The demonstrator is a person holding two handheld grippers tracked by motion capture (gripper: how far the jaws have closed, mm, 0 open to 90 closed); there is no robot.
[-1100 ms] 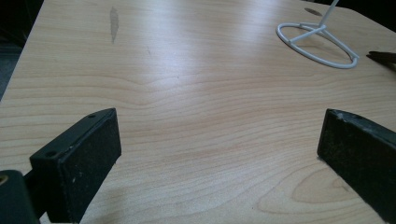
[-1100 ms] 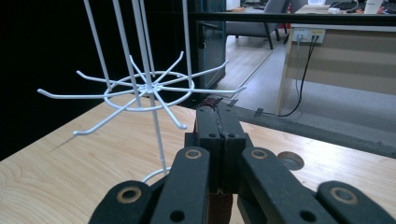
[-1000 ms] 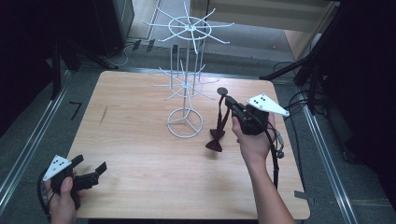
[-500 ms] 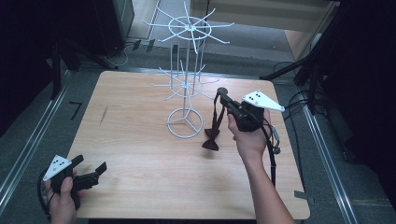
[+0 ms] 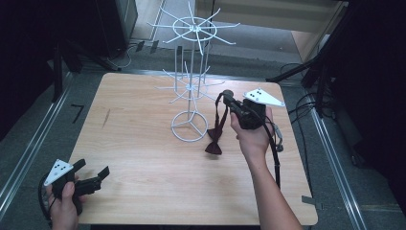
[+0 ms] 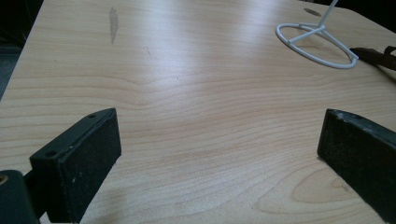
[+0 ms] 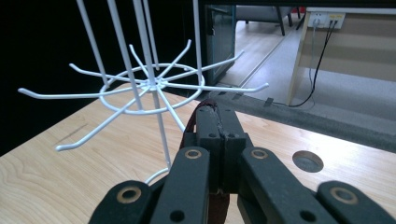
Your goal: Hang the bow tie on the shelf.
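Observation:
A white wire rack (image 5: 190, 86) with hook arms on two tiers stands on a ring base (image 5: 189, 125) at mid-table. My right gripper (image 5: 226, 96) hovers just right of its lower tier, shut on the strap of a dark maroon bow tie (image 5: 214, 143) that dangles down to the tabletop. In the right gripper view the jaws (image 7: 218, 116) pinch the strap, with the rack's lower hooks (image 7: 149, 86) close ahead on the left. My left gripper (image 5: 93, 167) rests open at the table's near left corner, its jaws (image 6: 219, 149) wide apart over bare wood.
The wooden table (image 5: 143, 143) has a dark scuff (image 5: 106, 117) at its left and a round cable hole (image 7: 307, 161) by the far edge. The rack's ring base (image 6: 317, 44) and the bow tie (image 6: 378, 55) lie far ahead of the left gripper. Cables (image 5: 311, 103) trail off the right side.
My right gripper has drifted slightly left toward the rack, carrying the bow tie with it. The left gripper has stayed put.

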